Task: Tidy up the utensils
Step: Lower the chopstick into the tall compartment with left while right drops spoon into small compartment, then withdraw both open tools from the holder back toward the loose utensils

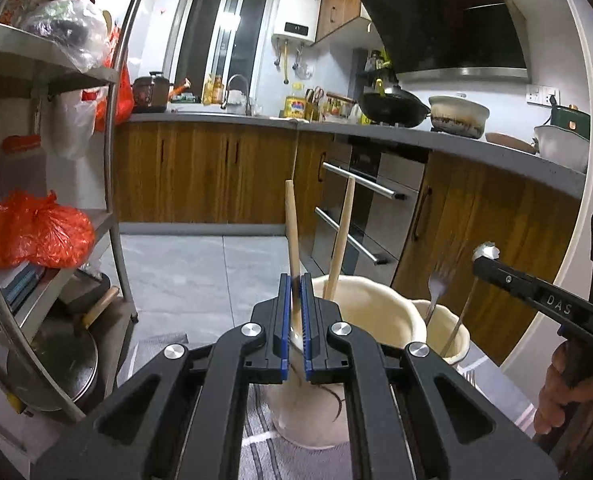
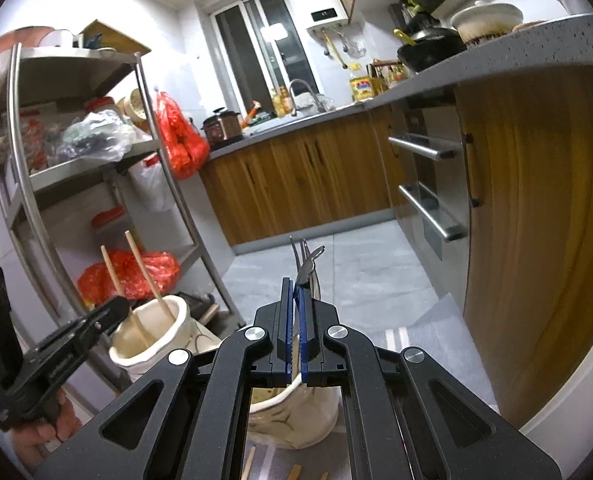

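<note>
My left gripper [image 1: 295, 280] is shut on a wooden-handled utensil [image 1: 292, 224], held upright over a large cream ceramic holder [image 1: 380, 308]. A second wooden handle [image 1: 342, 236] leans inside that holder. A smaller cream holder [image 1: 458, 336] to its right has a metal fork [image 1: 436, 286] standing in it. My right gripper [image 2: 295, 286] is shut on a metal utensil [image 2: 308, 264], above the smaller holder [image 2: 296, 412]. In the right wrist view the large holder [image 2: 156, 344] stands at left with two wooden handles [image 2: 146, 276], and the left gripper's arm [image 2: 68, 340] beside it.
A steel shelf rack [image 1: 112, 152] with red bags [image 1: 36, 232] stands at left. Wooden cabinets [image 1: 488, 232] and an oven with bar handles [image 1: 360, 184] are at right. A grey striped mat [image 1: 264, 444] lies under the holders. Loose wooden sticks [image 2: 292, 472] lie below.
</note>
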`<action>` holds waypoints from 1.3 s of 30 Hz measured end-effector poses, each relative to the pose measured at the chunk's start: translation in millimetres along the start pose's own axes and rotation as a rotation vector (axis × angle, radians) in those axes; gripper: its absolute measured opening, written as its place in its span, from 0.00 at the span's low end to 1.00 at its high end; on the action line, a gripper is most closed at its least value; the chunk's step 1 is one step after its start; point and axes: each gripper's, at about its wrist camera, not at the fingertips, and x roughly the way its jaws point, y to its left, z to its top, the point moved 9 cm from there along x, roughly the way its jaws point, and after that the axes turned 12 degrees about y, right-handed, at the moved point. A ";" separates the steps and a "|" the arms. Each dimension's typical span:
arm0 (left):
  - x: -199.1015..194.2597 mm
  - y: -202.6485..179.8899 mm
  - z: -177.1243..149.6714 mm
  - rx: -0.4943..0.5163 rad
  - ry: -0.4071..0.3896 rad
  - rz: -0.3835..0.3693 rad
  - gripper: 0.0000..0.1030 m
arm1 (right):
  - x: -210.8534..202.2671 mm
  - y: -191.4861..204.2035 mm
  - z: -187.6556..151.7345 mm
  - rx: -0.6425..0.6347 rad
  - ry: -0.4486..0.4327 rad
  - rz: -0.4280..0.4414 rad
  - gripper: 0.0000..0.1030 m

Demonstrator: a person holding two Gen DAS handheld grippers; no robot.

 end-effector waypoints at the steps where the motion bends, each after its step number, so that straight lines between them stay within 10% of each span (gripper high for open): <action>1: 0.9 -0.2 -1.1 0.000 0.008 -0.001 0.04 | -0.2 0.5 -0.8 -0.002 0.001 -0.003 0.03; 17: -8.1 -1.5 2.0 0.040 -0.005 0.055 0.08 | 0.3 -6.1 -5.9 0.015 0.018 -0.019 0.05; 20: -13.4 -1.0 2.9 0.032 -0.020 0.055 0.31 | -0.5 -7.9 -6.4 0.018 0.020 -0.024 0.08; 34: -49.7 -7.5 2.6 0.050 -0.088 0.050 0.87 | -44.0 -23.7 -12.9 0.040 -0.056 -0.055 0.92; 39: -59.3 -10.3 -3.1 0.050 -0.091 0.050 0.94 | -50.3 -27.6 -23.3 0.017 -0.035 -0.097 0.95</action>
